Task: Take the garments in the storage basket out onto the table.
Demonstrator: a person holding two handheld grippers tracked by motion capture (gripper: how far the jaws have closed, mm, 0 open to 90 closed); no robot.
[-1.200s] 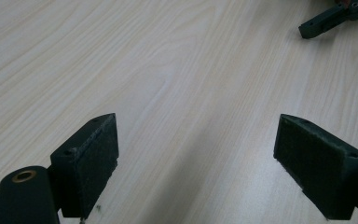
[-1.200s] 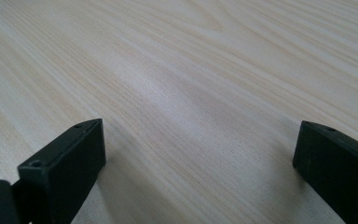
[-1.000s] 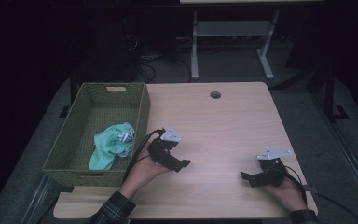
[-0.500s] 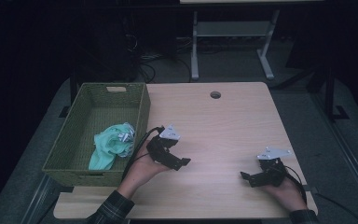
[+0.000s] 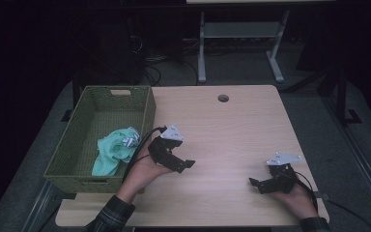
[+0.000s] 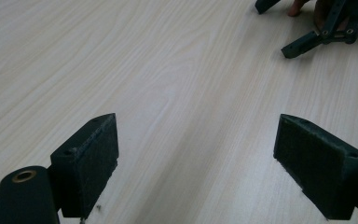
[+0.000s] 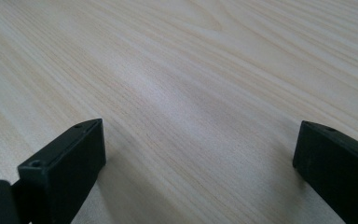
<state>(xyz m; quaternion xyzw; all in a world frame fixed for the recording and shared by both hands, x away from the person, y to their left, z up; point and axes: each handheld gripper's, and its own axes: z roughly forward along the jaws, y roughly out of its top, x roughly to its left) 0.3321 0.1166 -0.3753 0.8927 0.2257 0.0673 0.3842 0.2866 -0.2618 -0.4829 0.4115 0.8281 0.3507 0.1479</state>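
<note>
Resting low on the table (image 5: 232, 130), left gripper (image 6: 196, 154) and right gripper (image 7: 198, 163) both gape wide, empty; left-frame basket (image 5: 77, 159) holds green cloth (image 5: 112, 151); no writing legible.

Teal cloth (image 5: 113, 151) partly behind basket wall (image 5: 90, 179)

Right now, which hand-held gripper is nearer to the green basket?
Left. The left hand-held gripper is just beside the green basket, off its near right corner. The right hand-held gripper rests far across the table, near its front right corner.
</note>
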